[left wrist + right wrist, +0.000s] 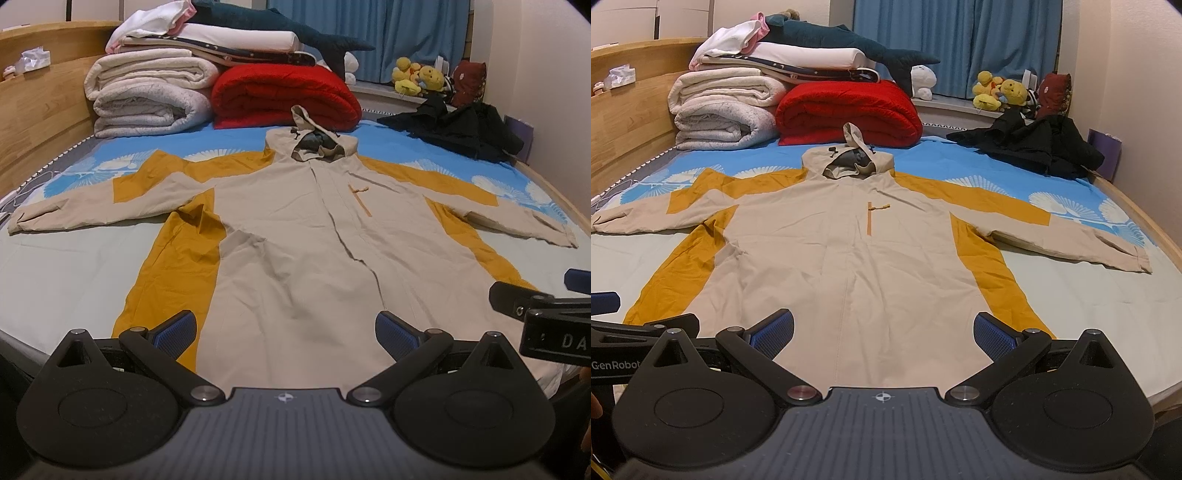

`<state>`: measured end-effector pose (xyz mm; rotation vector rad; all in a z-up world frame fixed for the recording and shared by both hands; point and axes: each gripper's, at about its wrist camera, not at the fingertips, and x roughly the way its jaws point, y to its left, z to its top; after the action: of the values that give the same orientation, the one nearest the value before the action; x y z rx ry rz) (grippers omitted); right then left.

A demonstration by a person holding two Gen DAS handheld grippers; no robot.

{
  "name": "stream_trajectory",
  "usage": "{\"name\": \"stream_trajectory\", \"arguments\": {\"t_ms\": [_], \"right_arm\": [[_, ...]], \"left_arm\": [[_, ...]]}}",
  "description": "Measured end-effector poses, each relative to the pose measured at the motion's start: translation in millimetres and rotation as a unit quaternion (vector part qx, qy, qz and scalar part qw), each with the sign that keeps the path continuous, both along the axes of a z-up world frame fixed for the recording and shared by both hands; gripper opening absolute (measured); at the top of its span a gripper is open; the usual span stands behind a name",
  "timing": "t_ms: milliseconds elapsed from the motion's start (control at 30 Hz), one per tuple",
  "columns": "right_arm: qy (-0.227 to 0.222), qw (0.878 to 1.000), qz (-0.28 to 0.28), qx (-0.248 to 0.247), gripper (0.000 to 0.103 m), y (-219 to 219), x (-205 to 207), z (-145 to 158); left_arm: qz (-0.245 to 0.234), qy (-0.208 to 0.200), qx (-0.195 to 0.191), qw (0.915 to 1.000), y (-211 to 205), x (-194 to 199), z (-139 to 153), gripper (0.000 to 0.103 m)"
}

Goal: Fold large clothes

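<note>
A beige and mustard hooded jacket [295, 229] lies flat and face up on the bed, sleeves spread to both sides, hood toward the far end; it also shows in the right wrist view [857, 258]. My left gripper [284, 332] is open and empty, held just above the jacket's hem. My right gripper [882, 334] is open and empty over the hem too, right of the left one. The right gripper's body shows at the right edge of the left wrist view [546, 310]. The left gripper's body shows at the left edge of the right wrist view [628, 332].
Folded white blankets [147, 88] and a red blanket [284, 96] are stacked at the bed's far end. A black garment [461, 129] lies at the far right. Yellow plush toys [417, 77] sit on the sill. A wooden headboard [40, 122] runs along the left.
</note>
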<state>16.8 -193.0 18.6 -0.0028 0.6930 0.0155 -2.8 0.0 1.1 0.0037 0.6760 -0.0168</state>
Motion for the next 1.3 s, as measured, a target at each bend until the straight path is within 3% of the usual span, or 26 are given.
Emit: {"name": "stream_trajectory", "arguments": {"t_ms": [233, 367, 567, 733, 1033, 1167, 1300], "right_arm": [[-0.007, 1.000, -0.005, -0.003, 0.102, -1.4, -0.1, 0.2], [-0.009, 1.000, -0.007, -0.002, 0.102, -3.3, 0.6, 1.1], [-0.011, 1.000, -0.010, 0.000, 0.102, -5.9, 1.1, 3.2], [-0.014, 1.000, -0.018, 0.001, 0.102, -9.6, 1.8, 4.9], [-0.007, 1.000, -0.029, -0.002, 0.102, -16.2, 7.7, 0.8], [0.002, 0.999, -0.037, -0.005, 0.102, -20.8, 10.4, -3.7], [0.006, 0.999, -0.049, -0.008, 0.102, -23.7, 13.1, -5.0]], "left_arm": [[-0.029, -0.024, 0.011, 0.9992, -5.6, -7.9, 9.2, 0.103], [-0.044, -0.017, 0.032, 0.9984, -10.9, -8.8, 11.6, 0.103], [-0.056, -0.034, 0.016, 0.9977, -12.0, -7.6, 27.2, 0.103], [-0.058, -0.074, 0.000, 0.9956, -12.0, 10.2, 54.2, 0.102], [-0.056, -0.192, 0.035, 0.9791, -21.2, 95.9, 124.6, 0.102], [-0.059, -0.213, 0.041, 0.9744, -26.8, 148.6, 148.9, 0.102], [-0.036, -0.201, 0.028, 0.9785, -11.4, 206.7, 146.8, 0.102]]}}
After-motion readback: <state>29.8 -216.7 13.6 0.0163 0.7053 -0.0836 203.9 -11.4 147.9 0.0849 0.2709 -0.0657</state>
